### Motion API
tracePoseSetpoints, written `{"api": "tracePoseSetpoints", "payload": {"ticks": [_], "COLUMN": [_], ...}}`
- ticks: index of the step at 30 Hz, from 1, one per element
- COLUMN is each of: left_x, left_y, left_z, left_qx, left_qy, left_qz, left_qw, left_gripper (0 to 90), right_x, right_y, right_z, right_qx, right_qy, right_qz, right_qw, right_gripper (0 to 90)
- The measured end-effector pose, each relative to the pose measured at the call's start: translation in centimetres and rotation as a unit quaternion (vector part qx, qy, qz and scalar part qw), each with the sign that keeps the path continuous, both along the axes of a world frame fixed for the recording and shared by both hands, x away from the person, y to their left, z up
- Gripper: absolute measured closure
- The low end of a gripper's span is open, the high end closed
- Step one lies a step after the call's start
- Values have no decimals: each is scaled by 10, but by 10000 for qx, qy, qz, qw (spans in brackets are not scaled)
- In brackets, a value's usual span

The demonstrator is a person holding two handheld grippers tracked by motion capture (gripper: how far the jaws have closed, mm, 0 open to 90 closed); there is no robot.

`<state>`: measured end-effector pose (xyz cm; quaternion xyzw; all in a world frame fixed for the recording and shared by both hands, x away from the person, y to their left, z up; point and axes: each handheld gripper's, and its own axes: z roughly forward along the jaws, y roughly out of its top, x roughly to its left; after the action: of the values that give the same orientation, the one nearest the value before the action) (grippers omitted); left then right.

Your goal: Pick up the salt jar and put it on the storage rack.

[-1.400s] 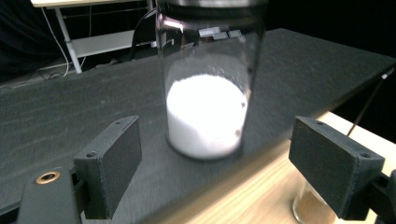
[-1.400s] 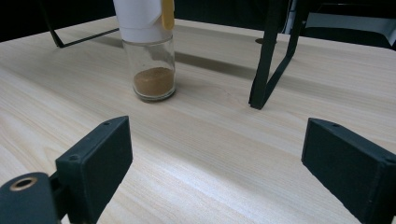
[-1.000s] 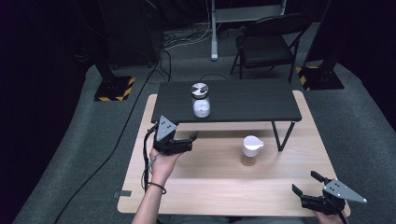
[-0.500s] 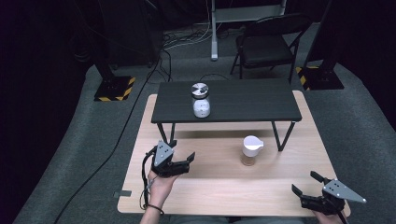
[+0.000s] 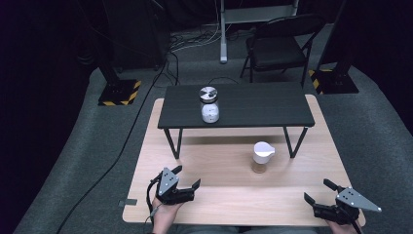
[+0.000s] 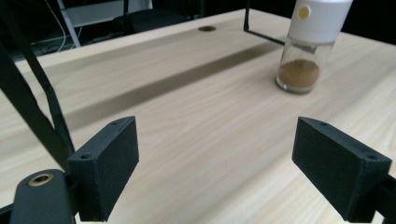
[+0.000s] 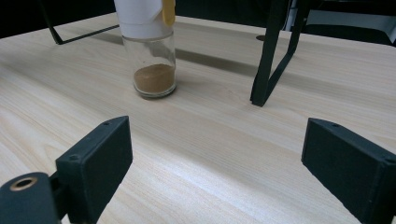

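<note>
My left claw (image 5: 187,179) sits low over the near left part of the wooden surface (image 5: 229,200), jaws spread wide with nothing between them, and my right claw (image 5: 319,192) hovers at the near right corner, likewise gaping and empty. In the left gripper view I see bare wood between the jaws, then farther off to the right a glass jar (image 6: 306,51) with a white cap and brown powder in its bottom; a thin black leg crosses the left edge of that view. In the right gripper view the same jar (image 7: 152,60) stands ahead to the left, and a black leg (image 7: 271,60) of the small black table (image 5: 236,105) plants itself just right of it. From the high view, the jar (image 5: 262,157) stands on the wood in front of the black table, between my two claws and well apart from both. On top of the black table stands a second jar (image 5: 209,103) with a metal lid. Behind on the carpet I see a folding chair (image 5: 280,46), cables and stand bases striped yellow and black (image 5: 119,92)
</note>
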<state>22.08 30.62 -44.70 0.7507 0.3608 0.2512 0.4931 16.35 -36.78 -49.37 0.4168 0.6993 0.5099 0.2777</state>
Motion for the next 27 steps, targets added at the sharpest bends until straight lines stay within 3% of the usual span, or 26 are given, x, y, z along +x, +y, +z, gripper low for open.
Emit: {"api": "tracePoseSetpoints", "payload": {"ticks": [5,11,17,27], "left_x": [-6,-12,-12,-11], "left_y": [5,11,16,17], "left_z": [-5,-14,-13,-13], "left_qx": [33,81,-30,0], "left_qy": [-56,80,137,156], "left_qz": [-57,27,145,131], "left_qw": [10000,9999,9998,9998], "left_gripper": [140,139,121,110], "right_x": [0,1,2,1], "right_y": [0,0,0,1], "right_z": [0,0,1,1], "right_qx": [-6,-10,-26,-46], "right_qy": [4,11,10,5], "right_qz": [7,26,46,35], "right_qw": [10000,10000,10000,10000], "right_gripper": [75,75,76,76]}}
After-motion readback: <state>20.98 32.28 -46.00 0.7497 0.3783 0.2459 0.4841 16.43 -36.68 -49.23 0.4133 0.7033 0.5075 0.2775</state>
